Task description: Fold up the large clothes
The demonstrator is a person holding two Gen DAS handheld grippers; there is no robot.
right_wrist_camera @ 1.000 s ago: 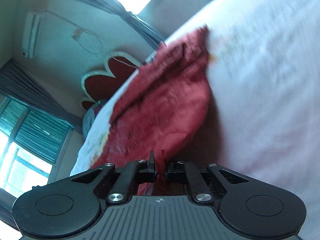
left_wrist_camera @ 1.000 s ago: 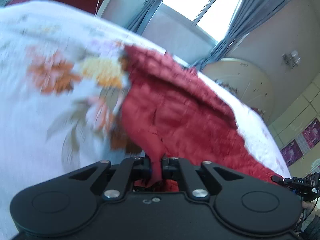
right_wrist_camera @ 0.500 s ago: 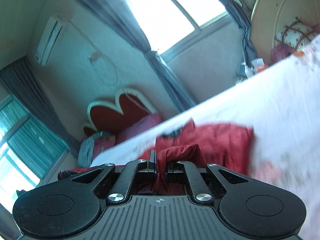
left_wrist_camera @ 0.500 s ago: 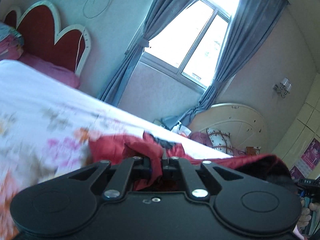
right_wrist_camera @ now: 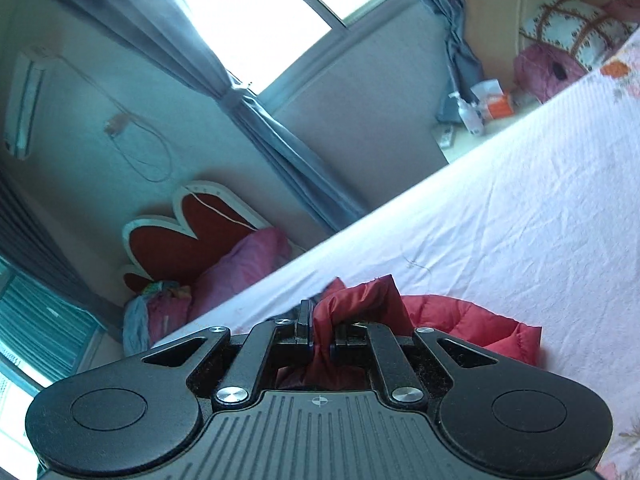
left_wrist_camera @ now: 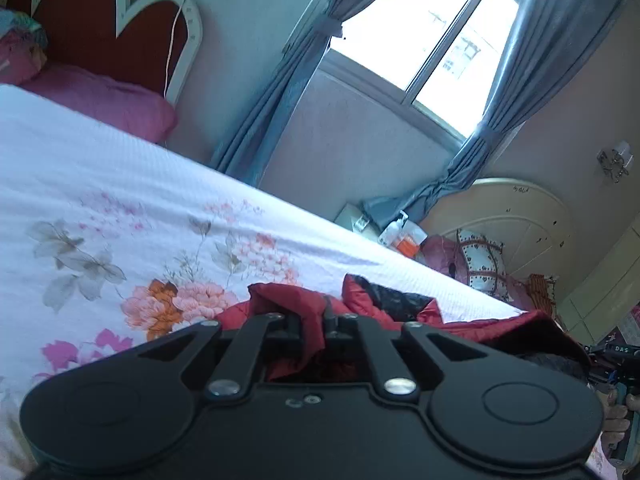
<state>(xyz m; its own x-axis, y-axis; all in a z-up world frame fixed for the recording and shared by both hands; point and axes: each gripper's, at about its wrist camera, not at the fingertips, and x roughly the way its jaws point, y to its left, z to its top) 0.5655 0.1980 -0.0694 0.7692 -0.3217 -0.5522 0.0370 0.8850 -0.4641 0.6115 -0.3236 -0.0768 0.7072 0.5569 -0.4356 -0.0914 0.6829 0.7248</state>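
Left claw (left_wrist_camera: 311, 326) clenched on a bunched fold of quilted red padded jacket (left_wrist_camera: 288, 304), black lining showing just beyond. Right claw (right_wrist_camera: 321, 332) likewise pinching a gathered edge of the same jacket (right_wrist_camera: 460, 320). Rest of garment lying low across a bed with white floral sheet (left_wrist_camera: 120, 208). Farther off, pink pillow (left_wrist_camera: 104, 100) against red heart-shaped headboard (left_wrist_camera: 80, 28), blue-grey curtains (left_wrist_camera: 276, 80) flanking bright window (left_wrist_camera: 420, 28).

Matte black plastic left gripper (left_wrist_camera: 311, 326) with silver screws and round bosses; ribbed black right gripper (right_wrist_camera: 321, 336) bears a crosshair mark.
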